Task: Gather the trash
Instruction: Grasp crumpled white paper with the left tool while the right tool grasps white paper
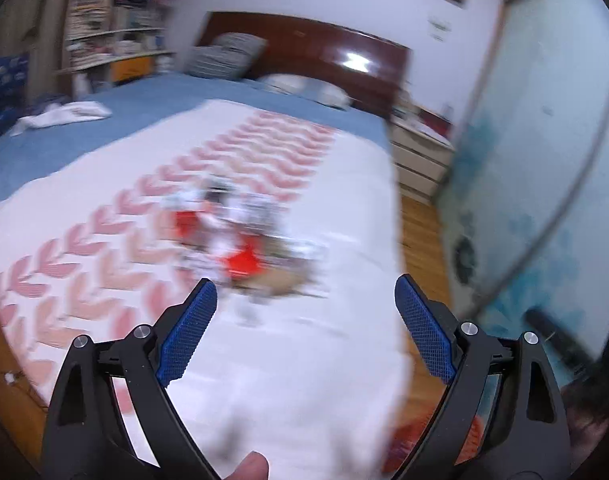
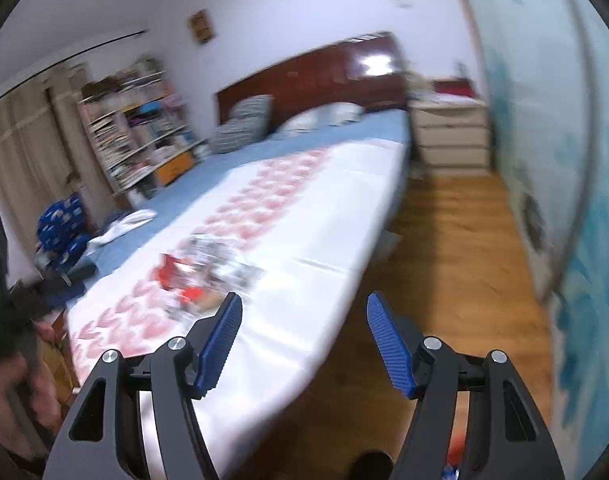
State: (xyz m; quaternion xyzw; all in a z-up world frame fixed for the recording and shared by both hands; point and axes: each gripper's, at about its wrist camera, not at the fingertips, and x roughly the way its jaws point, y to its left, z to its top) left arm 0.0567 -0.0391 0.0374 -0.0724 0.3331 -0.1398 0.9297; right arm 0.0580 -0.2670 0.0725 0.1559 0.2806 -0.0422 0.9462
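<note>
A blurred heap of trash point(image 1: 244, 240), red, white and silvery wrappers, lies on the white sheet with pink chevrons point(image 1: 104, 248) spread over the bed. My left gripper point(image 1: 306, 290) hangs above the sheet just short of the heap, its blue pads wide apart and nothing between them. In the right wrist view the same heap of trash point(image 2: 204, 272) lies left of and beyond my right gripper point(image 2: 304, 308), which is open and empty over the bed's right edge.
A blue bedspread point(image 1: 144, 100), pillows point(image 1: 224, 54) and a dark wooden headboard point(image 1: 328, 52) lie beyond. Bookshelves point(image 2: 136, 128) stand left, a white chest of drawers point(image 2: 452, 136) at the far right. Wooden floor point(image 2: 456, 248) runs between bed and a blue-painted wall point(image 2: 564, 160). A white cloth point(image 1: 64, 114) lies on the bedspread.
</note>
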